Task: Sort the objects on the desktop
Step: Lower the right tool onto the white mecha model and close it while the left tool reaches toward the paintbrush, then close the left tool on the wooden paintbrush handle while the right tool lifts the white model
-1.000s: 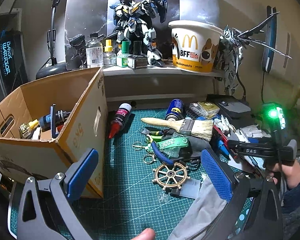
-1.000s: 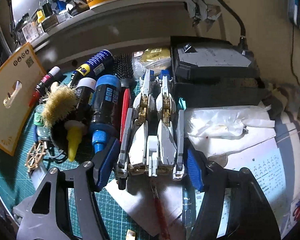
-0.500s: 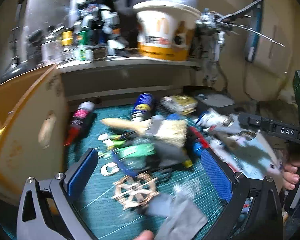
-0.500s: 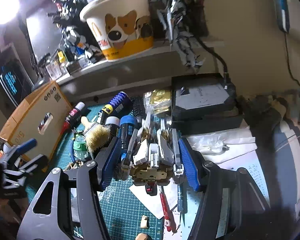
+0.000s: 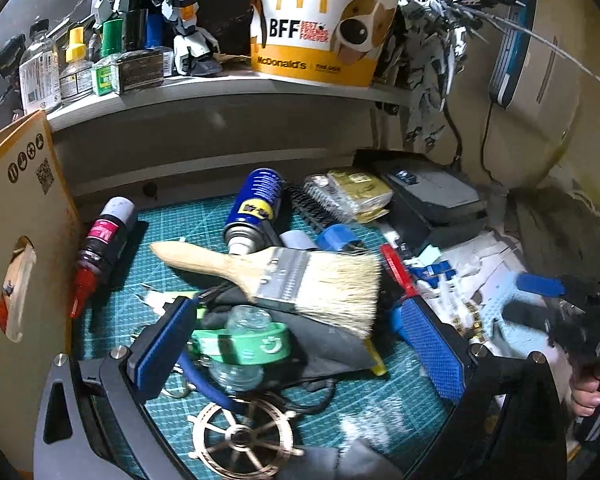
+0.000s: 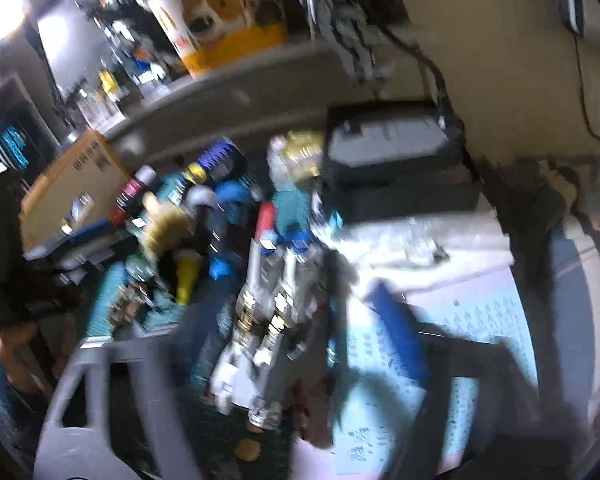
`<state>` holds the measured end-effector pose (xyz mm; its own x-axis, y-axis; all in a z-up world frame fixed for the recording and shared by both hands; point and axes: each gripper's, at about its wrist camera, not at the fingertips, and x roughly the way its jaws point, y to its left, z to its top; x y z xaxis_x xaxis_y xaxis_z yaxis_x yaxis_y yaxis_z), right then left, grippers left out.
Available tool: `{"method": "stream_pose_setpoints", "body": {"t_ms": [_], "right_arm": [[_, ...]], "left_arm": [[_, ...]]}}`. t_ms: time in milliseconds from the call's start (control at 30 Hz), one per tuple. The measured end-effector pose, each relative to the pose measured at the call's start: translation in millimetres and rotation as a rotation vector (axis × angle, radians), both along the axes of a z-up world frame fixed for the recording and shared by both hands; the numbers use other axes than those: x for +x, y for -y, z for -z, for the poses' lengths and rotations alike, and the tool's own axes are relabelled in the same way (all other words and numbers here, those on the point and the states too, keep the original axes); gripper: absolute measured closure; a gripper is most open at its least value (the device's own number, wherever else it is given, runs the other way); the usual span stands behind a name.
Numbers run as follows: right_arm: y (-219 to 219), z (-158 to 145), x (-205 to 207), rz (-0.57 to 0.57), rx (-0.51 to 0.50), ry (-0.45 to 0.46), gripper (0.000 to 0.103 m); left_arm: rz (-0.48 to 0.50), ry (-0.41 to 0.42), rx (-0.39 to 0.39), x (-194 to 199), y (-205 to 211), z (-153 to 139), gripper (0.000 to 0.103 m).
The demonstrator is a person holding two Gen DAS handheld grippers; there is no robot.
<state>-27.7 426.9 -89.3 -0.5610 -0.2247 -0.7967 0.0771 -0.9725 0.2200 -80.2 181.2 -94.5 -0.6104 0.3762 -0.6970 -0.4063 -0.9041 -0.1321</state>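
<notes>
**Right jaws letting go, left lined up on the clutter**

My right hand-held gripper (image 6: 296,320) is opening; the white-and-grey model part (image 6: 260,344) lies between its blue pads, and through the blur I see no pad pressing on it (so I read it as released). Its long axis runs away from me, along the fingers, over the edge of the green cutting mat on the worktop (image 5: 172,224).

My left hand-held gripper (image 5: 300,340) stands wide and empty over the heap. Just ahead of it lies the paintbrush (image 5: 284,276), wooden handle pointing left, pale bristles right, so its length runs across the jaws. Under it sit a green strap (image 5: 244,344) and dark cloth. The cardboard box (image 5: 24,248) stands at far left, nearer the left hand, which I judge better placed to carry things there.
</notes>
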Motion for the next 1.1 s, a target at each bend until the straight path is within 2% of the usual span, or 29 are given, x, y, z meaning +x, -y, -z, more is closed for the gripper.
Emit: {"method": "stream_pose_setpoints", "body": {"t_ms": [133, 267, 300, 367, 400, 433, 533, 700, 767, 833, 933, 967, 1100], "right_arm": [[16, 17, -8, 0.005, 0.057, 0.075, 0.009], [48, 35, -13, -0.042, 0.143, 0.140, 0.011], [56, 41, -14, -0.043, 0.189, 0.165, 0.018], [70, 48, -13, -0.040, 0.313, 0.167, 0.021], [75, 50, -12, -0.046, 0.343, 0.166, 0.030], [76, 50, -13, -0.046, 0.334, 0.172, 0.045], [72, 47, -14, -0.048, 0.282, 0.183, 0.052], [49, 26, -12, -0.010, 0.185, 0.119, 0.054], [41, 15, -9, -0.001, 0.157, 0.091, 0.054], [35, 7, -5, 0.001, 0.124, 0.073, 0.054], [30, -1, -2, 0.000, 0.105, 0.065, 0.054], [30, -2, 0, 0.001, 0.107, 0.066, 0.054], [31, -1, 2, 0.002, 0.106, 0.071, 0.054]], "left_arm": [[-0.005, -0.019, -0.007, -1, 7, -1, 0.000], [-0.008, -0.028, -0.017, -2, 15, 0, 0.000], [-0.004, -0.028, -0.016, -2, 17, 0, 0.000], [0.003, -0.032, -0.025, -6, 19, 2, 0.000], [0.005, -0.034, -0.029, -8, 20, 2, 0.000], [0.012, -0.030, -0.027, -10, 20, 3, 0.000], [0.075, -0.035, 0.003, -19, 21, 2, 0.000], [0.224, -0.029, 0.048, -30, 23, -1, 0.000], [0.272, -0.001, 0.087, -32, 26, -1, 0.000], [0.267, 0.076, 0.124, -38, 30, 3, 0.000], [0.224, 0.228, 0.271, -48, 39, 13, 0.001], [0.218, 0.272, 0.342, -52, 41, 16, 0.001], [0.121, 0.353, 0.440, -67, 44, 22, 0.001]]}}
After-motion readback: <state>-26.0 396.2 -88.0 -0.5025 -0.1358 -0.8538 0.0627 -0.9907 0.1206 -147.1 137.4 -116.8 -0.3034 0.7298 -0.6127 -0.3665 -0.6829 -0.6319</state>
